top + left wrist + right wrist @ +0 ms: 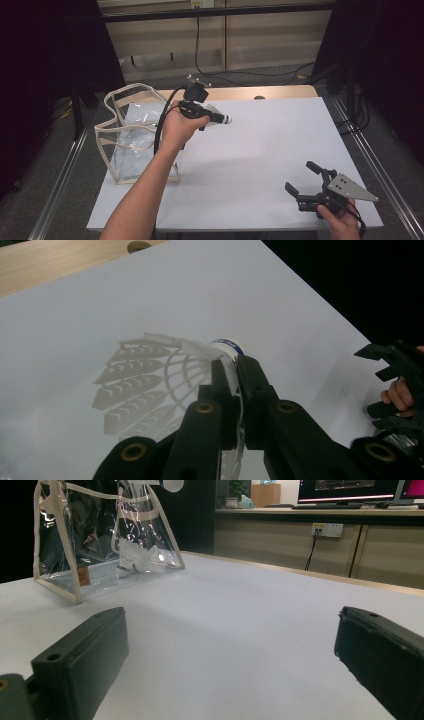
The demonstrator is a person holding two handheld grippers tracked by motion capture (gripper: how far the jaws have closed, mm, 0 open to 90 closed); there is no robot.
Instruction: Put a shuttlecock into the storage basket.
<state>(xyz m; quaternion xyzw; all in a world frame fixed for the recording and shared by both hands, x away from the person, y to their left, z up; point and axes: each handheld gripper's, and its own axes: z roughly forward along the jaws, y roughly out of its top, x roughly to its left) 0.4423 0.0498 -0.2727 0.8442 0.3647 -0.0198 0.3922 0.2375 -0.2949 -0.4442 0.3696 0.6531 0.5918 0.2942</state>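
A white feathered shuttlecock with a blue-banded cork hangs above the white table board, pinched by its feather skirt in my left gripper, which is shut on it. From above, that gripper is raised over the board's back left, just right of a clear bag with cream trim. Another shuttlecock lies inside the bag. My right gripper rests low at the front right, open, with nothing between its jaws.
The bag stands upright at the board's left edge with its mouth open upward. Behind the board runs a wooden table strip. Dark curtains and metal rails flank both sides. A shelf with monitors stands far off.
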